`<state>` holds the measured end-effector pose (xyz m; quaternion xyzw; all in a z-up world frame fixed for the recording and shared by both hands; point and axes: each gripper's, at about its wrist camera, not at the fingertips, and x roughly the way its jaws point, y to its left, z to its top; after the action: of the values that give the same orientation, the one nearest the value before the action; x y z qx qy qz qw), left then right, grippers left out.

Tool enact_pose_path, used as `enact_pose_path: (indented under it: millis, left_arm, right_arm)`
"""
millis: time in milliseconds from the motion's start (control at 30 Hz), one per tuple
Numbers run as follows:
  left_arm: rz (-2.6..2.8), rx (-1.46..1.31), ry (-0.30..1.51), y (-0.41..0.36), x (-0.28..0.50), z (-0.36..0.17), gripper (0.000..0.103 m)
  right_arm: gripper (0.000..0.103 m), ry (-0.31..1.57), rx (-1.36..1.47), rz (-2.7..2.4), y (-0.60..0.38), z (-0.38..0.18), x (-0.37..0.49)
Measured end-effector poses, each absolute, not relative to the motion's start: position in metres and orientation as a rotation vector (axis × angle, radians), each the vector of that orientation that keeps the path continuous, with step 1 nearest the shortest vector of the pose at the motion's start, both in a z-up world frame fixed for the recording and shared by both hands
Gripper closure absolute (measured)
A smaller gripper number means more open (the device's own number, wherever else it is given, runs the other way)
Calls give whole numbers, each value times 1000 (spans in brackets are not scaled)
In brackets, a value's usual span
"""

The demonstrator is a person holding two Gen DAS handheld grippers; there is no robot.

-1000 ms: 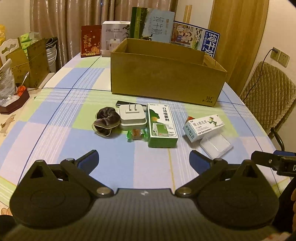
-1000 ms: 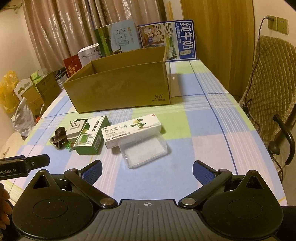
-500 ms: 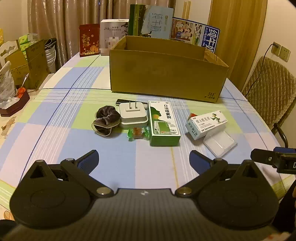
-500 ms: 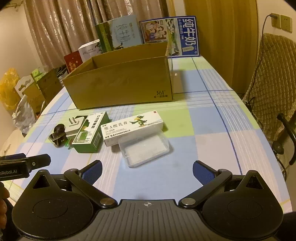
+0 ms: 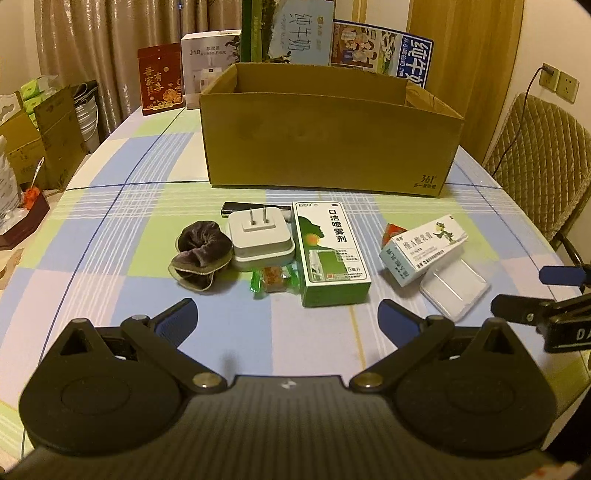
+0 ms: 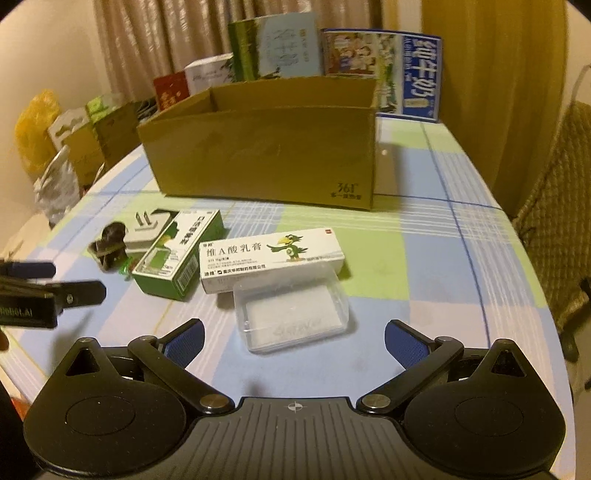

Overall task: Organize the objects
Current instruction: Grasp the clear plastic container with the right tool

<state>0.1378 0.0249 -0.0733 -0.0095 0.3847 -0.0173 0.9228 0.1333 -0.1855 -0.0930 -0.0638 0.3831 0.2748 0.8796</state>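
Note:
A row of small items lies on the checked tablecloth before an open cardboard box [image 5: 328,140] [image 6: 266,147]: a dark scrunchie [image 5: 201,254], a white plug adapter [image 5: 260,238], a wrapped candy [image 5: 273,278], a green spray box [image 5: 330,251] [image 6: 177,251], a white ointment box [image 5: 423,247] [image 6: 271,256] and a clear plastic case [image 5: 454,286] [image 6: 293,317]. My left gripper [image 5: 288,319] is open, just short of the candy and green box. My right gripper [image 6: 293,338] is open, close in front of the clear case.
Printed cartons [image 5: 288,33] and a red box [image 5: 160,79] stand behind the cardboard box. A quilted chair [image 5: 535,166] stands off the table's right edge. Boxes and bags [image 5: 40,136] crowd the left side. A black stick [image 5: 236,208] lies behind the adapter.
Both grippers have moved forward toward the items, which now look larger and nearer. The right gripper has closed in on the clear case. Nothing on the table has shifted.

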Motion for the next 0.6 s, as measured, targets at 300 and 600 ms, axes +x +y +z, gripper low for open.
enact_pose_path:
  millis: [300,600]
  left_arm:
    - [-75,-8,800,23,159,-85,1]
    - [-111,-8,804,15,174,-92,5]
  right_arm:
    - [2,784,-285,647,-170,-115,155]
    - [13,822,-301,671,-159,-129,172]
